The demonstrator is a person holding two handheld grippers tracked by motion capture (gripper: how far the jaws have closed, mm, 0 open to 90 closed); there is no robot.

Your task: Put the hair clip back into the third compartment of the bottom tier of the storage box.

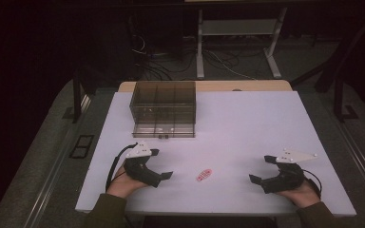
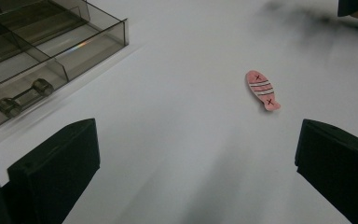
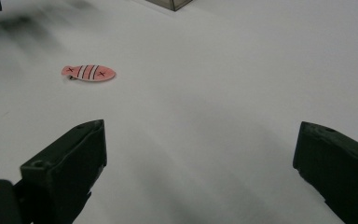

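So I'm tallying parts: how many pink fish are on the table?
1: a fish lying flat on the table, between the two claws, apart from the box.

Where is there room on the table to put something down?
The widest bare patch is the right half of the white table, between the smoky drawer box and the right gripper. It is tighter near the front edge, where the pink fish lies between that gripper and the left gripper.
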